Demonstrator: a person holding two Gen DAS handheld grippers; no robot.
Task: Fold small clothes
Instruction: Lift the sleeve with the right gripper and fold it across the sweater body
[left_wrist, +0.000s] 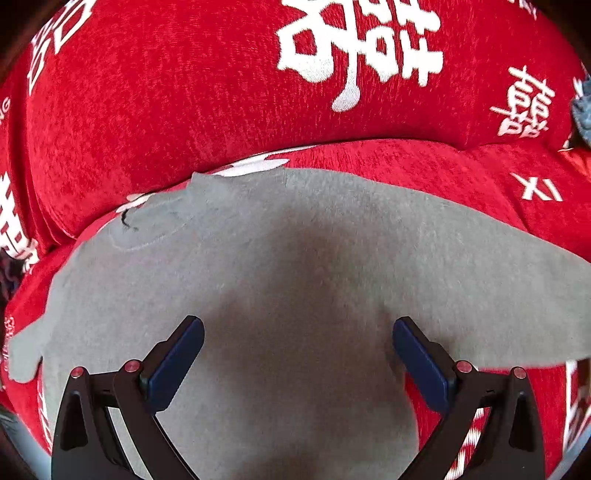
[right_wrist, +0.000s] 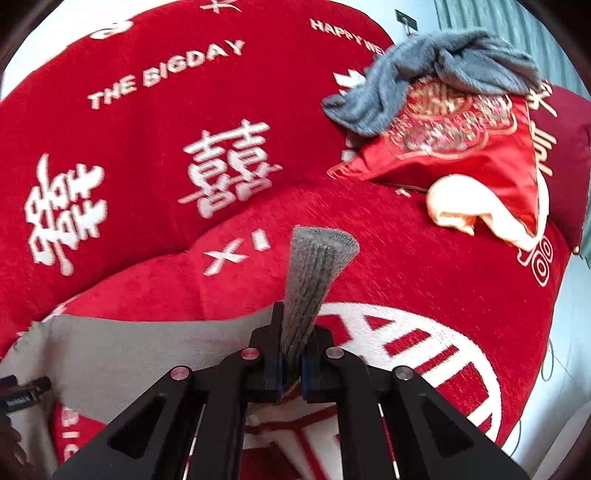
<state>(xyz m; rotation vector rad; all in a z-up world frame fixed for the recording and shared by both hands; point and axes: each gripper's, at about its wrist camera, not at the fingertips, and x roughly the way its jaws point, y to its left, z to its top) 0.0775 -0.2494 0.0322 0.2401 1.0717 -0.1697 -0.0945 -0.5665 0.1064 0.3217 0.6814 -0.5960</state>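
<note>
A small grey sweater (left_wrist: 295, 266) lies spread on the red sofa seat, neckline (left_wrist: 147, 221) at the far left. My left gripper (left_wrist: 298, 345) is open just above the sweater's body, its blue pads (left_wrist: 177, 365) wide apart and empty. My right gripper (right_wrist: 292, 354) is shut on the sweater's ribbed sleeve cuff (right_wrist: 314, 273), which sticks up between the fingers. The sweater body shows at the lower left of the right wrist view (right_wrist: 122, 354).
The sofa (left_wrist: 184, 92) is covered in red fabric with white characters. At the right end lie a red embroidered cushion (right_wrist: 461, 147), a crumpled grey-blue garment (right_wrist: 443, 74) on it and a peach cloth (right_wrist: 469, 210).
</note>
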